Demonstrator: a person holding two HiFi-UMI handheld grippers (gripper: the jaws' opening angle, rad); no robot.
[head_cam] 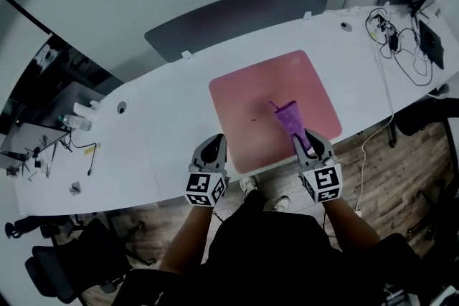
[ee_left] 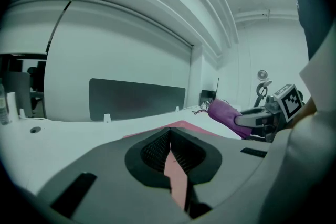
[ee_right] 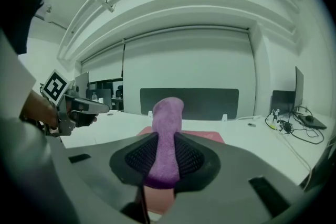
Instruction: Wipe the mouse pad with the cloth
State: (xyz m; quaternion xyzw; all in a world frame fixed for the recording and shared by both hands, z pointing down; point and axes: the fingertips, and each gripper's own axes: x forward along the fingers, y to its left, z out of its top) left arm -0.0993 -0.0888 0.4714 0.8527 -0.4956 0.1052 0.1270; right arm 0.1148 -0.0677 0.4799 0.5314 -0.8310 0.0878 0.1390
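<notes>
Right gripper [head_cam: 304,140] pinches the purple cloth [head_cam: 290,117] above the pink mouse pad [head_cam: 272,107]. Left gripper [head_cam: 210,152] jaws pressed together, empty, at the pad's near-left edge.

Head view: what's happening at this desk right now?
A person holds a gripper in each hand over a white desk. The right gripper is shut on a purple cloth, which pokes out over the pink mouse pad. Whether it touches the mouse pad cannot be told. The left gripper is shut and empty at the mouse pad's near edge.
</notes>
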